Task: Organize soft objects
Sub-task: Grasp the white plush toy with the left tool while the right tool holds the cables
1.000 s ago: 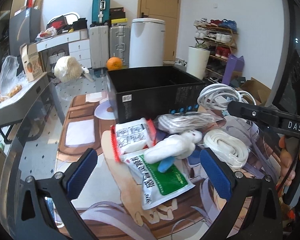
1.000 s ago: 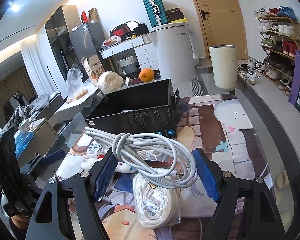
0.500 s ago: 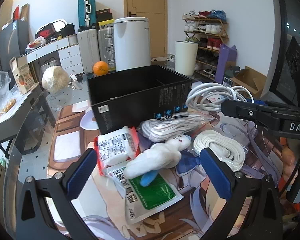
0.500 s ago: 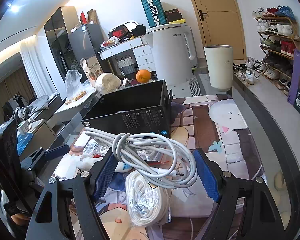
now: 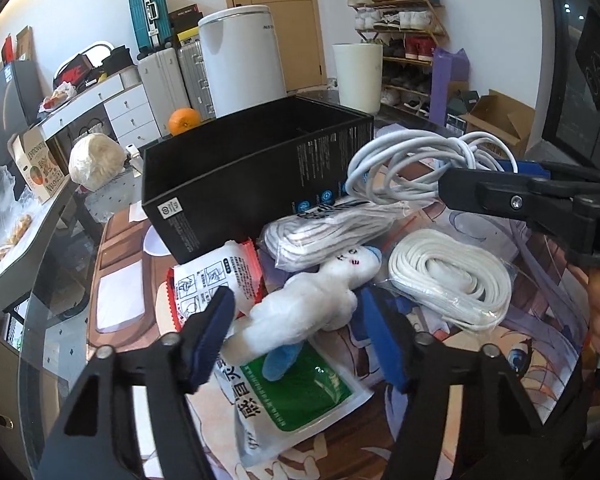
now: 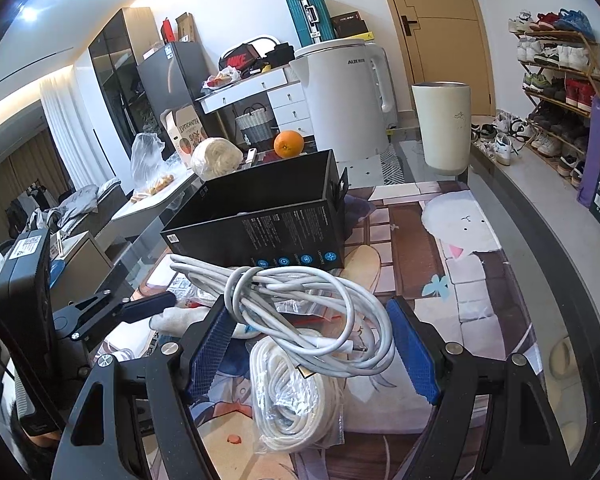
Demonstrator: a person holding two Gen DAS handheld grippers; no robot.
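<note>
A: What does my left gripper [image 5: 300, 336] have now?

B: Its blue pads [image 5: 212, 332] stand on both sides of the white plush toy [image 5: 304, 308]. The left pad is near the toy's lower end; if it touches already, I cannot tell. The right pad is just beside the body. The jaws are half closed around it, not pressed together.

A: Where does the toy lie?

B: On the table mat [image 5: 540, 320], across a green and white packet [image 5: 300, 396]. A red-edged white packet [image 5: 216, 276] is just beside it on the left, and a bagged bundle of white cord [image 5: 332, 228] is behind it.

A: And my right gripper [image 6: 312, 354]?

B: I hold there the coil of white cable [image 6: 312, 300]. The coil hangs between the blue pads [image 6: 208, 352], above the table, and it looks carried by them, so the fingers pinch it. Under it lies a bagged white rope [image 6: 296, 396] on the mat.

A: The box?

B: The black box [image 6: 268, 216] is open on top, standing on the table just behind the cable. In the left view the coil is close at the box's right corner.
</note>
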